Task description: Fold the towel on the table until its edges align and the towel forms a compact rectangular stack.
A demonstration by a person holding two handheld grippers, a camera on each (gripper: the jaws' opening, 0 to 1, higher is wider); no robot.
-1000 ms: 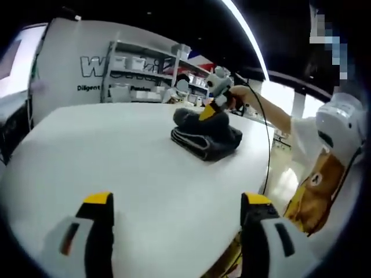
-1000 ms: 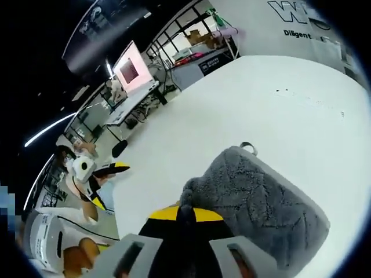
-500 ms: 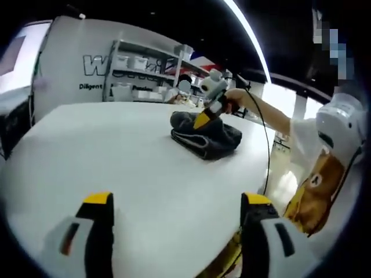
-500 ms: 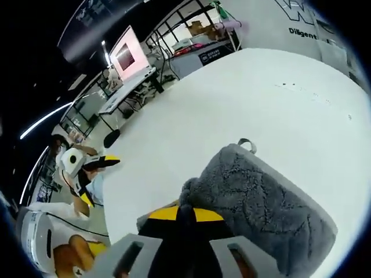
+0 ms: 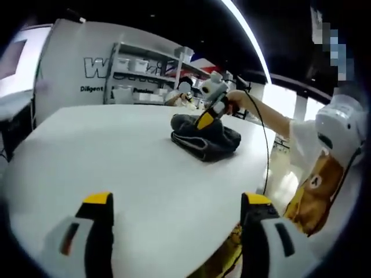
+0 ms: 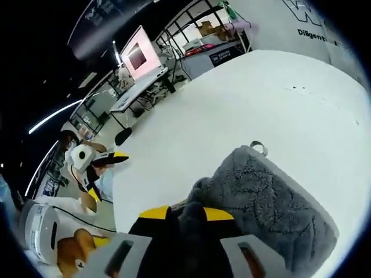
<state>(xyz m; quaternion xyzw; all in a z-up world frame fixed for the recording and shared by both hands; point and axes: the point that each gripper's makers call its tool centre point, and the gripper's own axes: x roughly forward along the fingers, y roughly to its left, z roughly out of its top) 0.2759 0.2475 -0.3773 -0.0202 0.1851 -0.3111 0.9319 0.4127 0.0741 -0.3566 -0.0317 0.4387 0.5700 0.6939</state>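
— Towel status? Where is it lying?

— On the white tabletop, toward the far side as the left gripper view has it, already bunched into a thick dark grey stack of several layers. In the right gripper view the same towel sits right at the jaws, with a small hanging loop at its far corner.

— And the grippers?

— The right gripper has its yellow-tipped jaws closed down on a fold of the towel's near edge; the left gripper view shows that right gripper reaching onto the top of the stack, held by the person's hand. The left gripper hangs well apart from the towel, above bare tabletop, jaws spread wide and empty.

— So what does the step need?

— My judgement: the stack looks lumpy rather than square, so the pinched layer should be drawn flat over the pile until its edge lines up with the layers beneath. Keep the pull low and even, so the lower folds do not drag. The idle gripper could press the far side to anchor it.

— Risk?

— Lifting too high would likely unroll the folds.
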